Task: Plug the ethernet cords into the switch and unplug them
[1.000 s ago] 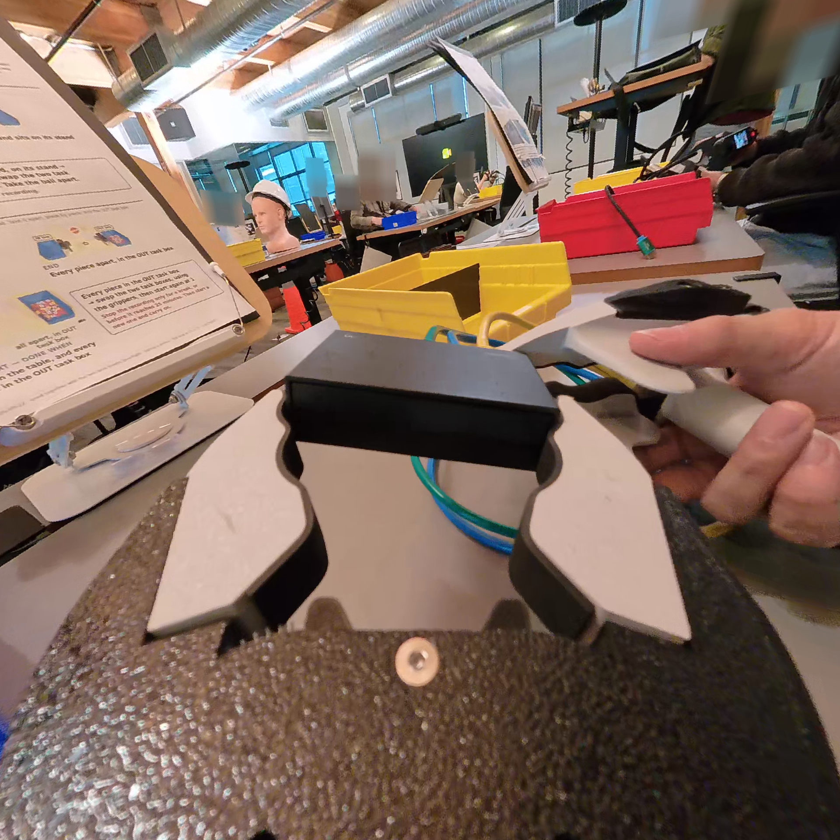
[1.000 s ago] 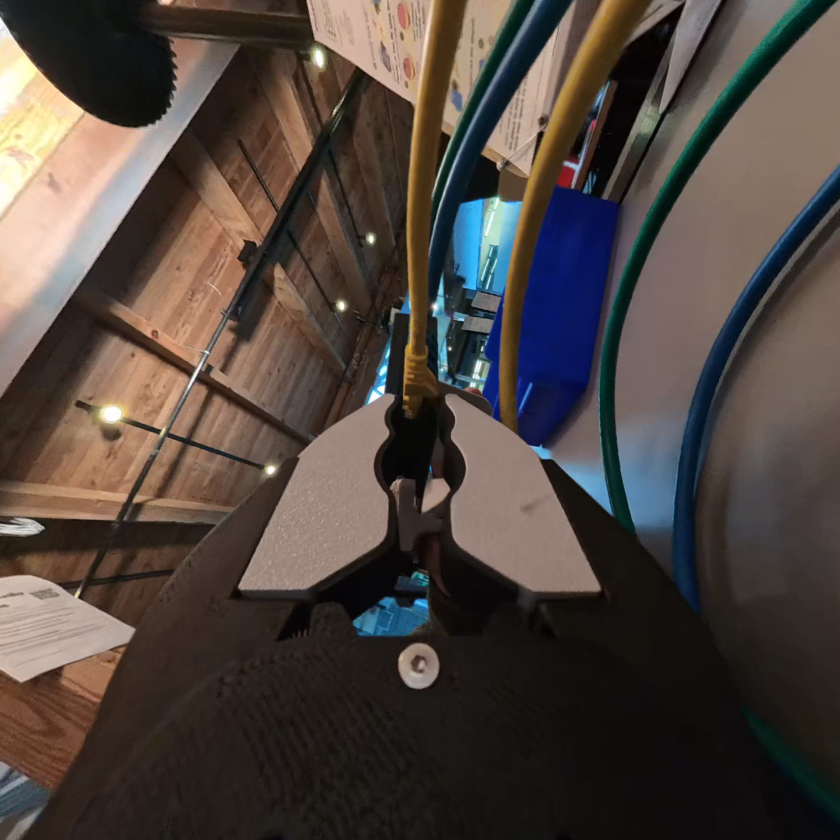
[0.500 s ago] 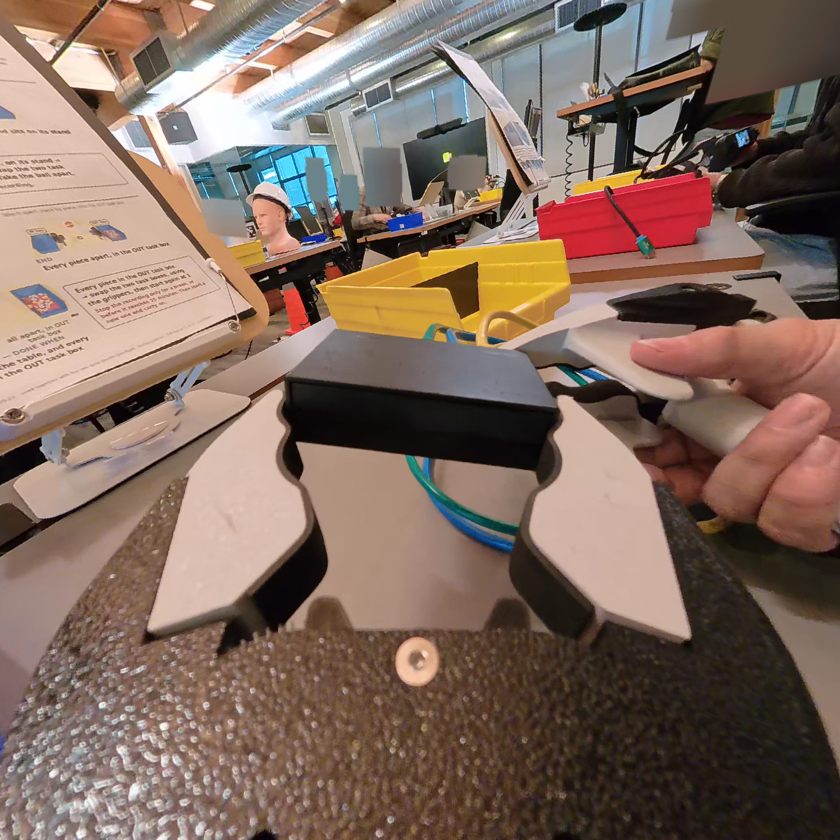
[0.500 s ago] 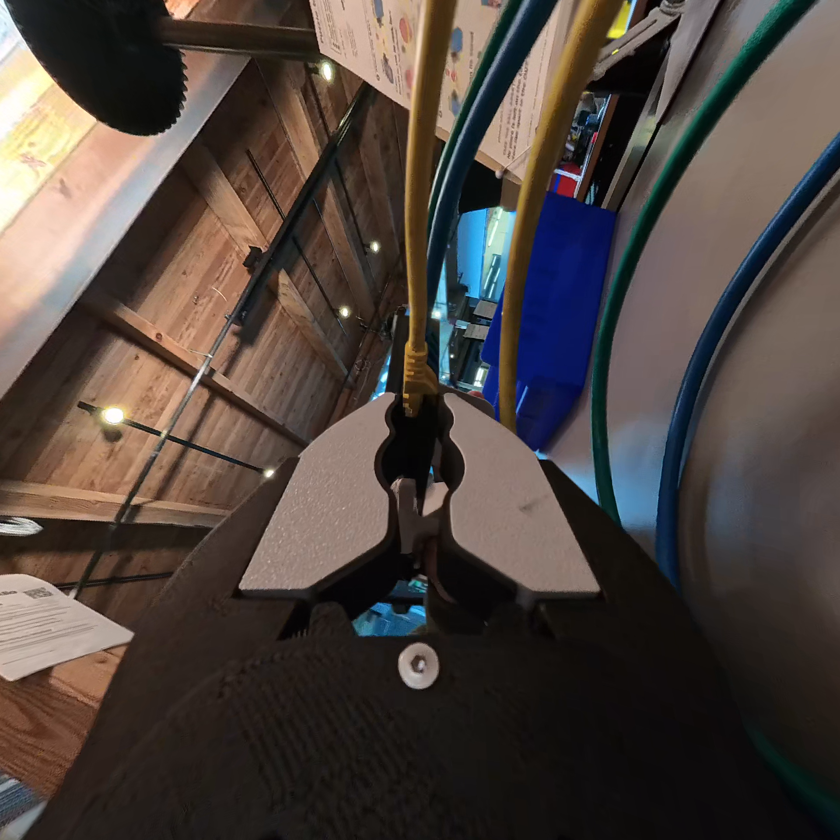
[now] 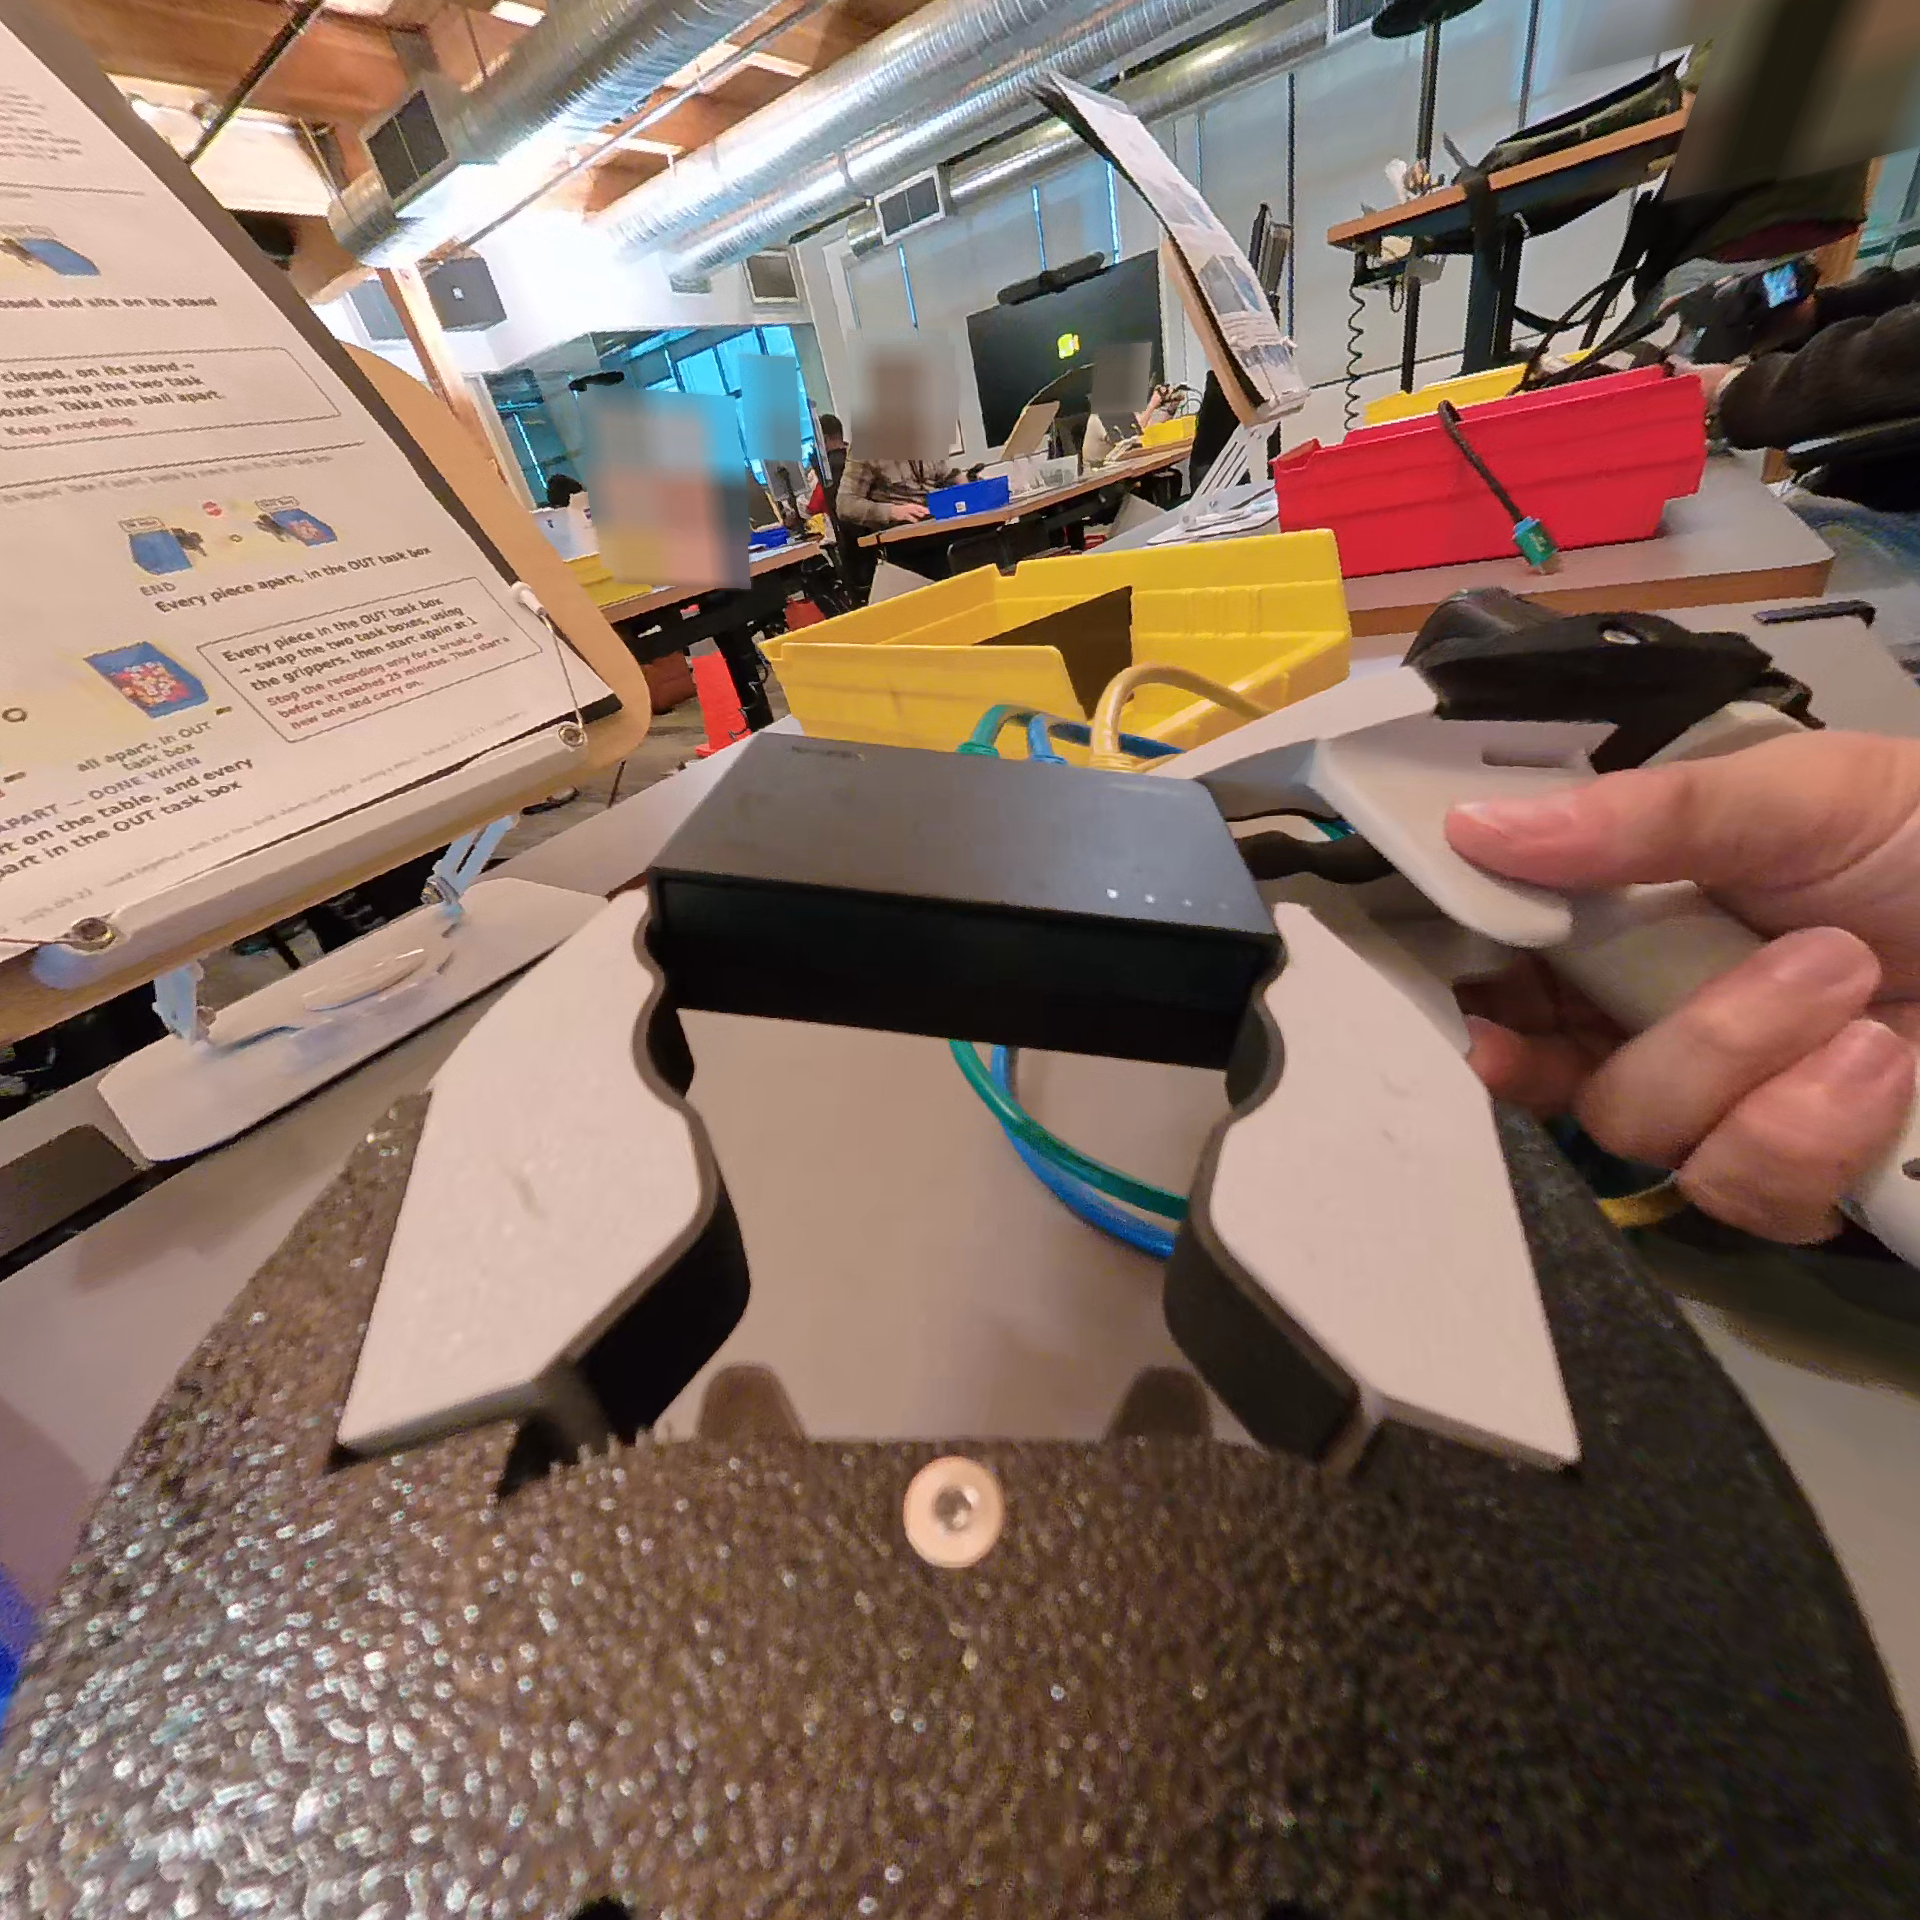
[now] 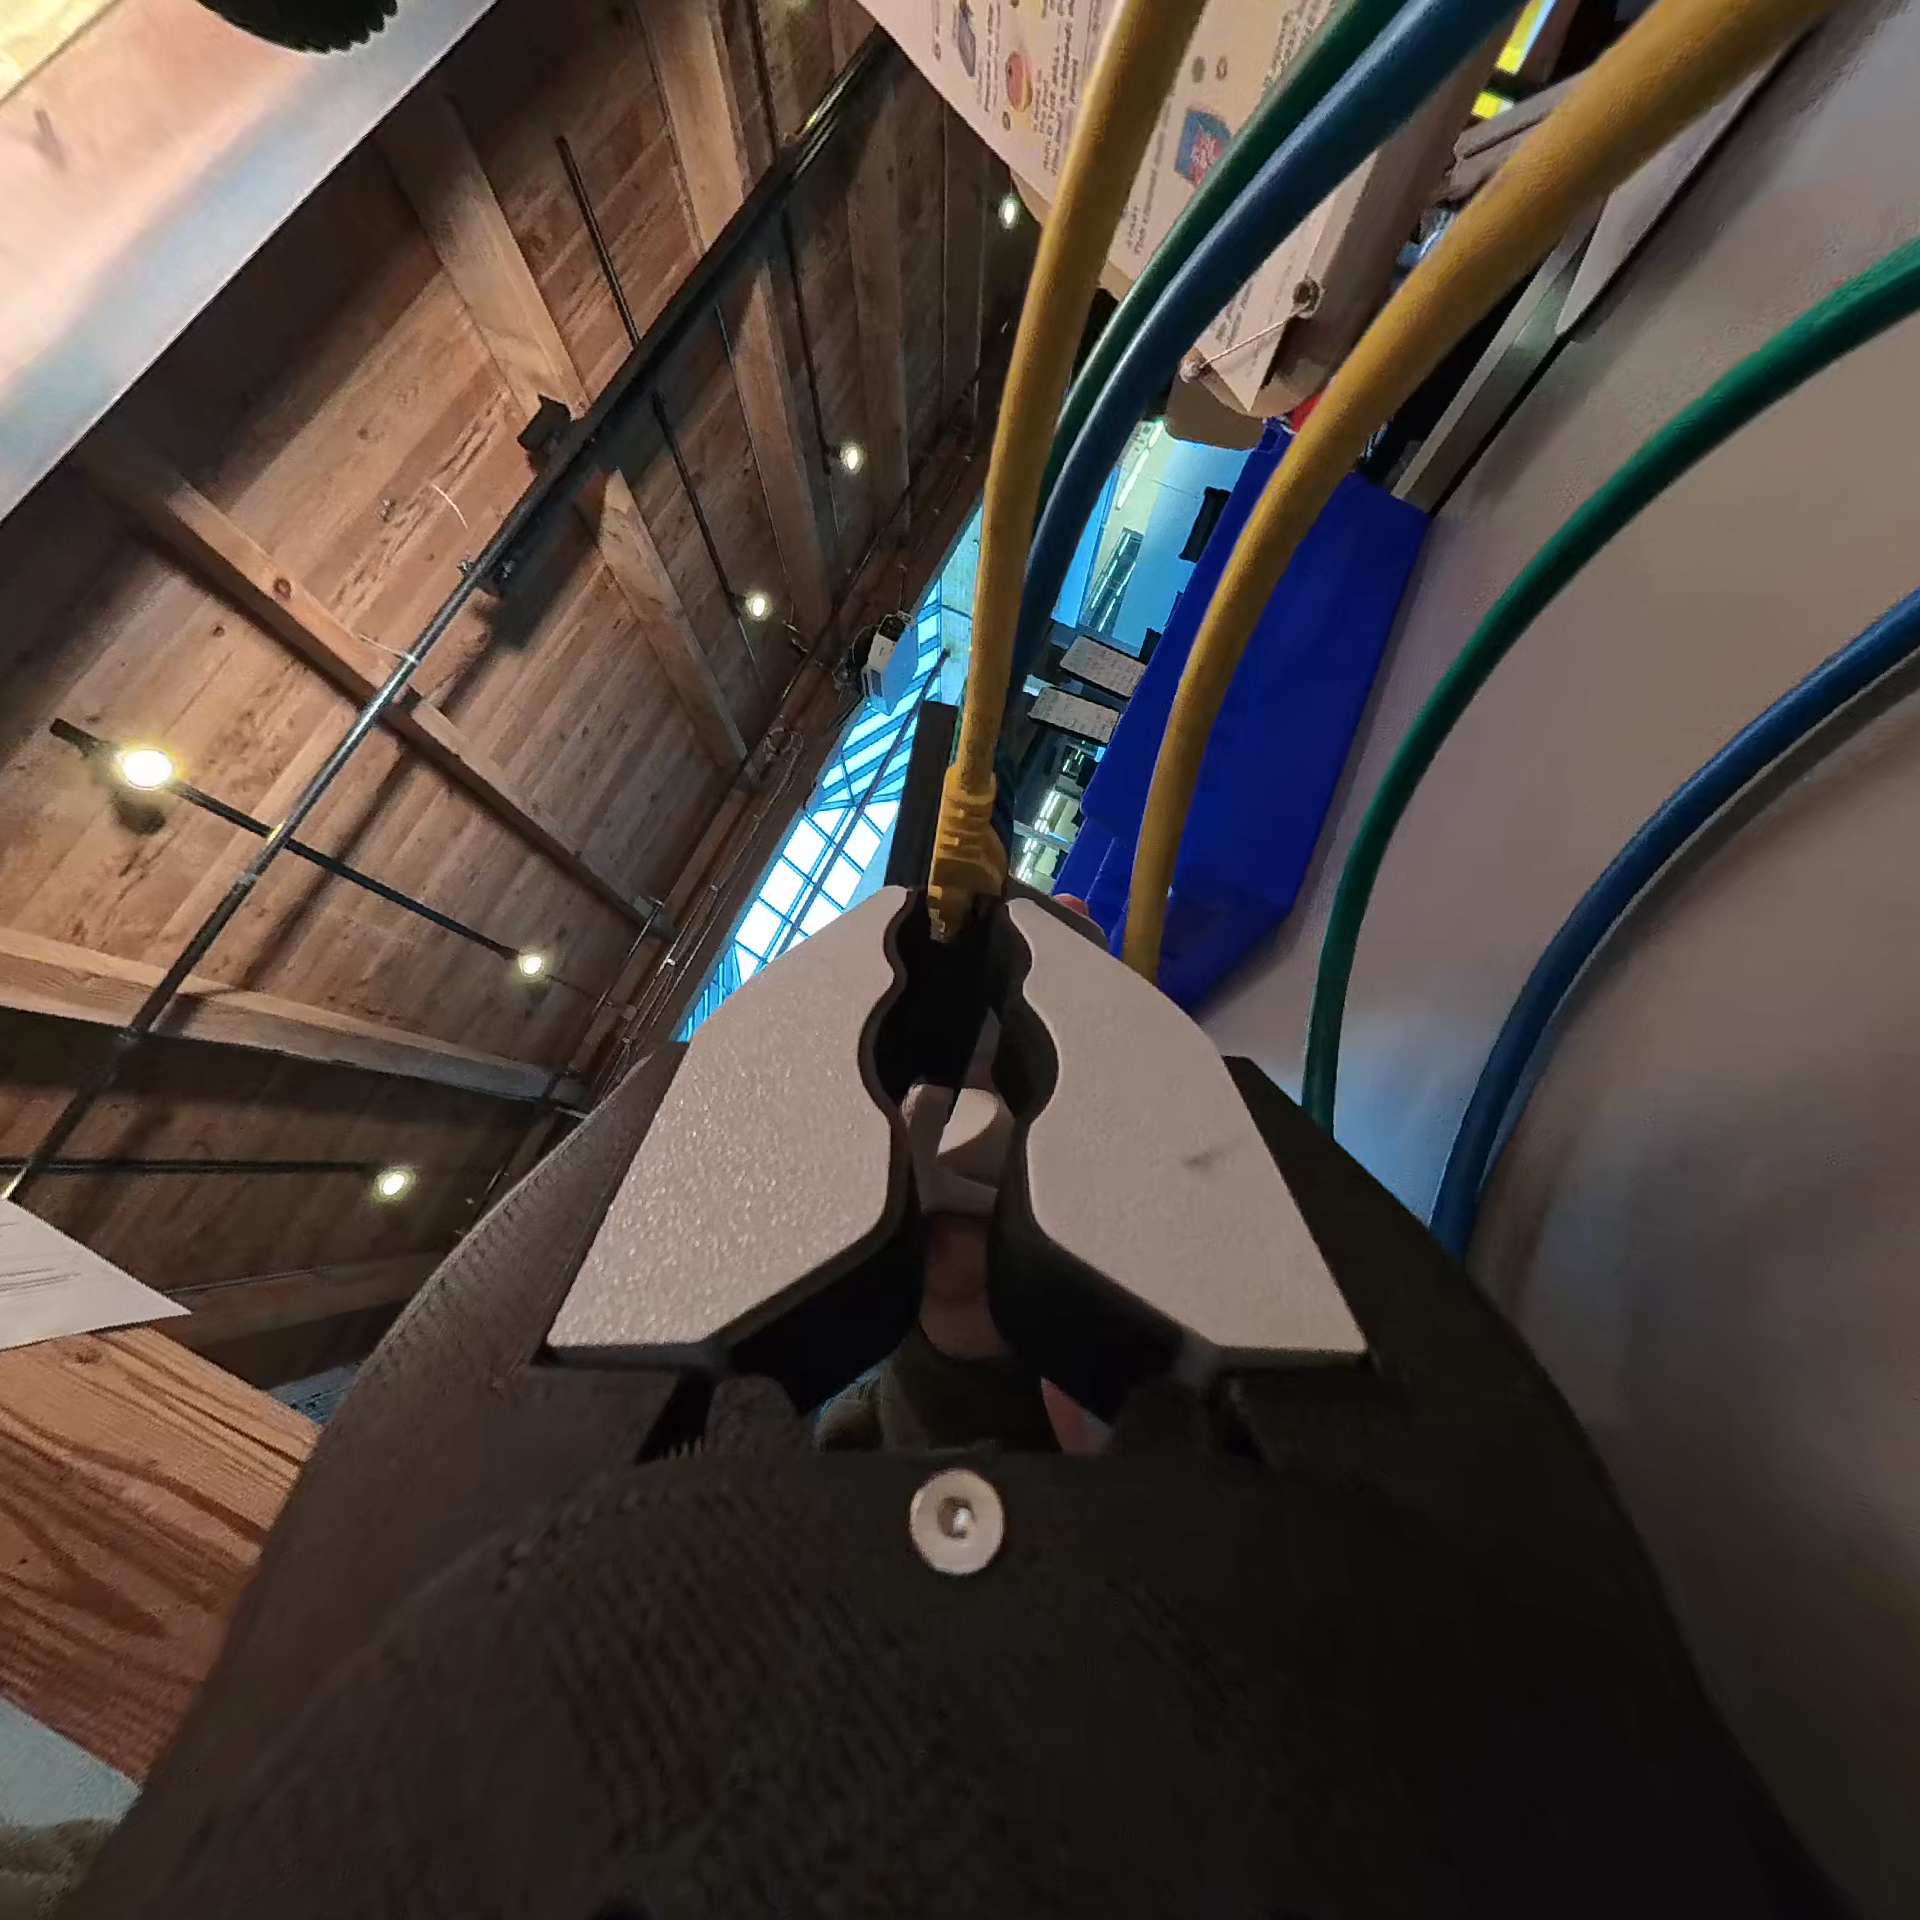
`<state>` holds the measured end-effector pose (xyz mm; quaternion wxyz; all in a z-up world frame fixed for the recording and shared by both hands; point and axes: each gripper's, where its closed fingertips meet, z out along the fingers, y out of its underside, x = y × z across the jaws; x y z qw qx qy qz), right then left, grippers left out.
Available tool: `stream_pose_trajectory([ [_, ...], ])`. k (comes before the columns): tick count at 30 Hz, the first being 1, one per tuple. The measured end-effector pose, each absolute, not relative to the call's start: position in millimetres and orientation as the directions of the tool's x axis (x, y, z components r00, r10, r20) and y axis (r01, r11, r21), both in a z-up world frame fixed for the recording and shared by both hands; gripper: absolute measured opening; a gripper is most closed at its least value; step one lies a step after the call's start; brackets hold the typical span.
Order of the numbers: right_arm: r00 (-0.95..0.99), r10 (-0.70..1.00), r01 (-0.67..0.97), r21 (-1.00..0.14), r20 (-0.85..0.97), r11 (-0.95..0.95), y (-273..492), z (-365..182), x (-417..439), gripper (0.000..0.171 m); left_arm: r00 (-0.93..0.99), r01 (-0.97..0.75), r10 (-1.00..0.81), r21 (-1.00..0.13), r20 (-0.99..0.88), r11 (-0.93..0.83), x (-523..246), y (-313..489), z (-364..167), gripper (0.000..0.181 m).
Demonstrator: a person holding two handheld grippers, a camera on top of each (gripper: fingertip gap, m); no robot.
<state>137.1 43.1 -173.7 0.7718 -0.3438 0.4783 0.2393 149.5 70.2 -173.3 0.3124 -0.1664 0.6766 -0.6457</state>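
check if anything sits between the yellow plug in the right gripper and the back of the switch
Nothing visible does. The right gripper grips the yellow plug right at the switch; green cord and blue cord sit beside it.

Black switch (image 5: 956, 914), yellow cord (image 6: 1023, 416)

You have printed matter in view, and its wording is not reproduced here. In the left wrist view, a white instruction sheet (image 5: 239, 540) with black and red print and small coloured pictures stands clipped to a board on a stand at your left. A second printed sheet (image 5: 1216, 270) stands farther back. The black switch (image 5: 966, 873) carries faint small marking on its top, illegible. In the right wrist view, another illustrated sheet (image 6: 1153, 135) and a paper (image 6: 52, 1278) show print too small to read.
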Motion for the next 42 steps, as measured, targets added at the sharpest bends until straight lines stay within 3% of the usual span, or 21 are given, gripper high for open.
stream_pose_trajectory([
  [10,0.485,-0.031,-0.676,-0.397,-0.874,0.621,46,-171,141,0.01,-0.734,0.188,-0.649,-0.978,-0.203,0.094,153,74,-169,0.102],
  [18,0.451,0.046,-0.703,-0.323,-0.891,0.634,46,-168,139,0.009,-0.726,0.208,-0.656,-0.975,-0.207,0.078,151,74,-161,0.102],
  [20,0.458,0.004,-0.692,-0.354,-0.889,0.63,45,-169,141,0.009,-0.72,0.198,-0.665,-0.977,-0.198,0.076,152,74,-162,0.102],
  [24,0.488,-0.099,-0.624,-0.426,-0.867,0.655,20,-168,158,0.006,-0.728,0.122,-0.685,-0.985,-0.007,-0.121,155,92,-149,0.101],
  [26,0.522,-0.12,-0.639,-0.48,-0.845,0.601,28,-167,151,0.006,-0.708,0.165,-0.701,-0.985,-0.084,-0.049,157,91,-152,0.102],
  [31,0.672,-0.177,-0.584,-0.662,-0.719,0.47,33,-137,131,0.007,-0.679,0.175,-0.732,-0.981,-0.057,-0.086,160,104,-142,0.101],
  [33,0.733,-0.158,-0.589,-0.734,-0.661,0.337,33,-123,119,0.007,-0.651,0.174,-0.757,-0.981,-0.046,-0.09,164,117,-141,0.101],
  [36,0.849,-0.259,-0.466,-0.884,-0.46,0.04,24,-121,107,0.008,-0.622,0.158,-0.783,-0.982,-0.016,-0.106,170,132,-144,0.101],
  [42,0.92,-0.323,-0.323,-0.896,-0.222,-0.304,-25,-104,123,0.008,-0.619,0.133,-0.786,-0.986,-0.003,-0.101,173,136,-153,0.101],
])
